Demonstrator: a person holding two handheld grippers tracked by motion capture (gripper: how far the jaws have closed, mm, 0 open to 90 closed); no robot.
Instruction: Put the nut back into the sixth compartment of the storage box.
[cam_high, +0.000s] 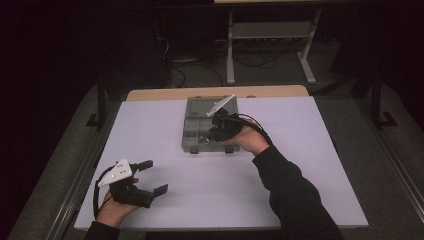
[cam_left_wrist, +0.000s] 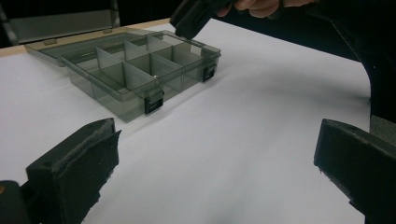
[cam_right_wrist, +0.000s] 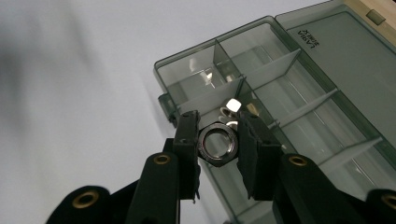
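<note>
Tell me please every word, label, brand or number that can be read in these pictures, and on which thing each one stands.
One text only: raised lettering moulded into the open lid of the grey compartment box, seen upside down in the right gripper view. It is too small and blurred to read with certainty.
The hex nut in the right hand-held gripper bears no marking that I can see.

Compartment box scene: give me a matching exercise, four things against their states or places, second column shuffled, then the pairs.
Things:
1. metal nut
2. left gripper
3. compartment box
4. right gripper

States or places:
A. lid swung open, lying flat on the table
B. clamped between two black jaws
C. jaws spread, nothing between them
D. shut on a metal part, above the box

Pairs: 1-B, 2-C, 3-A, 4-D
</note>
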